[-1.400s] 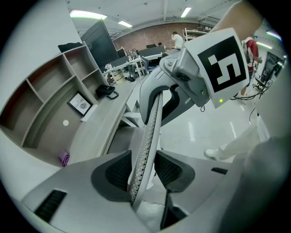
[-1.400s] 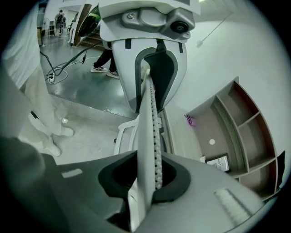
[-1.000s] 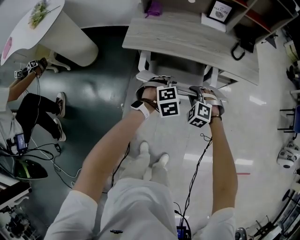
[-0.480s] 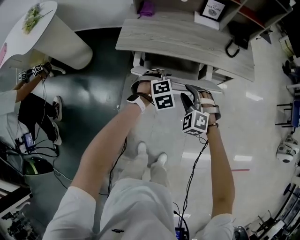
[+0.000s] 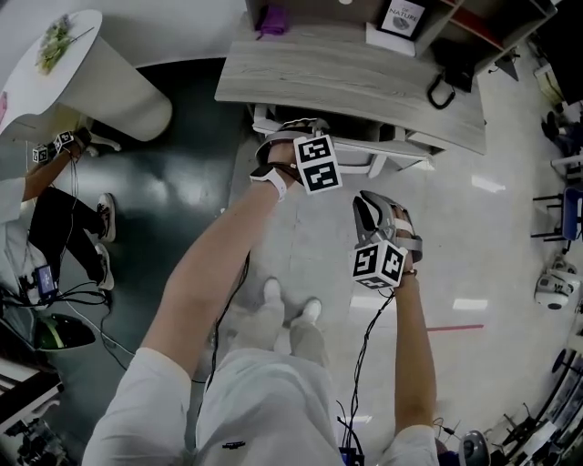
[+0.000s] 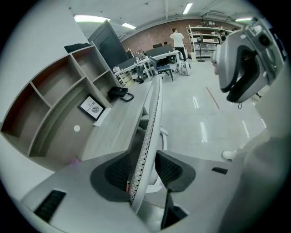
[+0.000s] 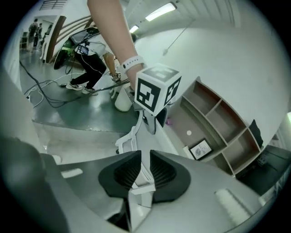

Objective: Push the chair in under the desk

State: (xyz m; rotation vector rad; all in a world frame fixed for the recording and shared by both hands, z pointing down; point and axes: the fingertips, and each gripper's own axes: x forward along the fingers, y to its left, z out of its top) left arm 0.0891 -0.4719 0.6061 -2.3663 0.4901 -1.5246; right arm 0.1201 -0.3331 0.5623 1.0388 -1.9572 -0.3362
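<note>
The white mesh-backed chair [image 5: 357,147] stands tucked against the grey wooden desk [image 5: 364,77], with its seat under the top. My left gripper [image 5: 293,136] is at the left end of the backrest. In the left gripper view its jaws [image 6: 144,166] stand wide, with the backrest's top rim [image 6: 152,113] running between the pads. My right gripper [image 5: 375,214] hangs back over the floor, away from the chair. Its jaws [image 7: 143,157] are closing, narrowly apart with nothing between them; the chair [image 7: 129,139] lies beyond them.
On the desk are a framed picture [image 5: 405,18], a purple thing [image 5: 271,18] and a black strap [image 5: 444,88]. A round white table [image 5: 82,64] stands at the left, with a seated person [image 5: 55,214] and floor cables [image 5: 91,319] beside it. Open shelves [image 6: 59,100] back the desk.
My right gripper has let go of the backrest and drawn back toward my body. My left gripper has stayed at the backrest's left end.
</note>
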